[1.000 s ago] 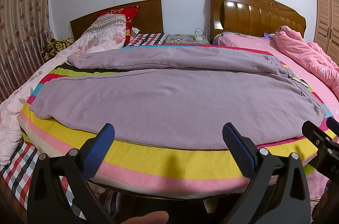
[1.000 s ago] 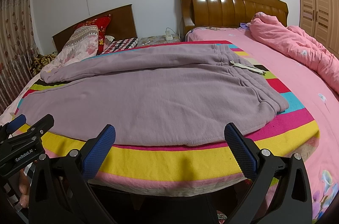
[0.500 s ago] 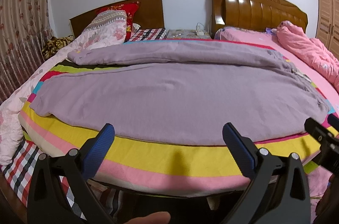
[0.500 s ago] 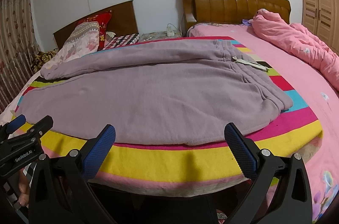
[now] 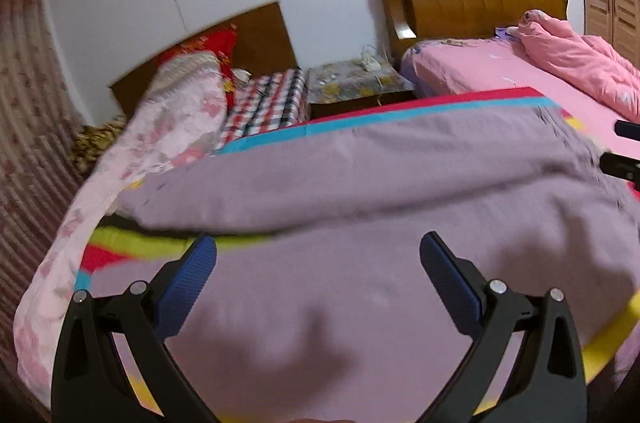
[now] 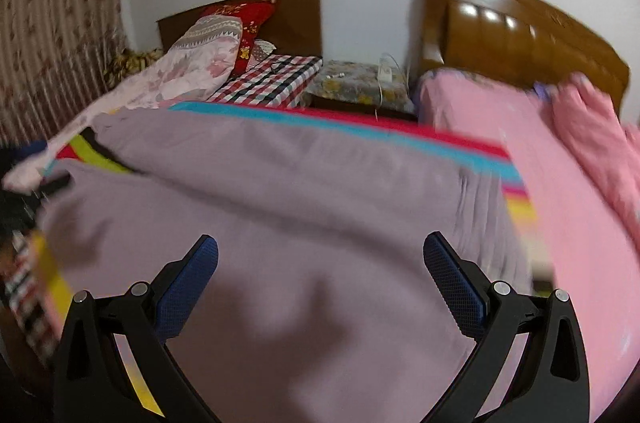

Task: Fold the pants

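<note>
Both grippers sit over the pants, wide apart, pinching nothing. Left gripper (image 5: 318, 251): blue pads (image 5: 188, 283) spread, only cloth below and between them. Right gripper (image 6: 320, 255): same, fingers spread, empty.

Pants (image 5: 360, 223) lie flat on the striped sheet (image 5: 420, 107), long axis running left-right across both views, so crosswise to the fingers. Two legs lie side by side: the near leg directly under the tools, the far leg (image 5: 320, 167) ahead of the tips. Waistband (image 6: 480, 207) is ahead-right of the right gripper; cuff ends are off to the left of the left gripper. So right is nearer the waist, left nearer the cuffs.

We judge the coming move is a lengthwise fold, one leg onto the other. That turns on the gap line between the legs, just ahead of both tool tips and parallel to the bed edge. Each gripper needs to grab at its own end; no crossing needed.

Around:
- floral quilt (image 5: 160, 143) left of the left gripper, touching or overlapping the sheet near the cuff end; could snag there
- pink bed (image 6: 560, 183) right of the right gripper, just beside the waistband
- nightstand (image 6: 352, 87) and two headboards well ahead, out of the way
- the other gripper's tip shows at the right edge of the left view, near the waist

Frames are motion-blurred; exact cuff edges can't be told.
</note>
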`<state>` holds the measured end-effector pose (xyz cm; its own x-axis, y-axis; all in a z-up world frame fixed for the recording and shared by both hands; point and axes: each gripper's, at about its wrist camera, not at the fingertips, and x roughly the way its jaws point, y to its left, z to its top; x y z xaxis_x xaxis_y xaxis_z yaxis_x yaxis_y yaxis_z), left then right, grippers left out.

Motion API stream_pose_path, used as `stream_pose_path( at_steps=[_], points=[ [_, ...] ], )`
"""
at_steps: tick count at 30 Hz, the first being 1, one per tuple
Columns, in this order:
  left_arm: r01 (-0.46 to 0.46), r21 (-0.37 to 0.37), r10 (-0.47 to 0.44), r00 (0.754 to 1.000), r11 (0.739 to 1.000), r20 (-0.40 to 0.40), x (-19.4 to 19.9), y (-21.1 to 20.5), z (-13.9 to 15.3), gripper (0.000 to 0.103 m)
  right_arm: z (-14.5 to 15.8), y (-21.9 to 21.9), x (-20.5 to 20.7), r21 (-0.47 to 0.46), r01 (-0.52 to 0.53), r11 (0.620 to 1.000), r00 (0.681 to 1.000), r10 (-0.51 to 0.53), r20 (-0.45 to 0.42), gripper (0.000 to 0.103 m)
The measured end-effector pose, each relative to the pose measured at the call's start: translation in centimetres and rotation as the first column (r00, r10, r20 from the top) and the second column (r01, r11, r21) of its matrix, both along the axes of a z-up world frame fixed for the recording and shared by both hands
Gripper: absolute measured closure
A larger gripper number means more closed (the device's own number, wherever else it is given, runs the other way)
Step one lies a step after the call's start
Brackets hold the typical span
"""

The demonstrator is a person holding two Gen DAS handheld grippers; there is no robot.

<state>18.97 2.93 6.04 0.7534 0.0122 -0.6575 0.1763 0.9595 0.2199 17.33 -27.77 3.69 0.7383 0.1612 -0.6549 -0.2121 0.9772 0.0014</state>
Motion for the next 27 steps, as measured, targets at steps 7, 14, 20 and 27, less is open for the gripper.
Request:
stream_pose_path(
  at_steps=[7,14,20,27],
  points=[
    [0.249,-0.182,-0.28,0.945,0.951,-0.169,17.8,1.0,-3.3,0.002,-4.0,-5.2,18.3,-0.003,-0.154,0.988,0.968,0.15,-0.201,0.004],
    [0.518,-0.122,-0.529,0.794,0.846,-0.299,29.2,-2.9,-9.4,0.002,-9.0,-6.8,28.7,0.02,-0.296,0.955,0.891,0.284,-0.355,0.011],
    [0.668,-0.166,-0.672,0.635,0.726,-0.381,32.6,-6.1,-11.9,0.002,-10.2,-6.6,29.3,0.092,-0.417,0.904,0.818,0.418,-0.396,0.065],
    [0.687,-0.283,-0.734,0.548,0.669,-0.402,35.7,-6.0,-12.6,0.002,-4.8,-4.3,21.8,-0.122,-0.406,0.906,0.908,0.386,-0.162,0.09]
  ],
)
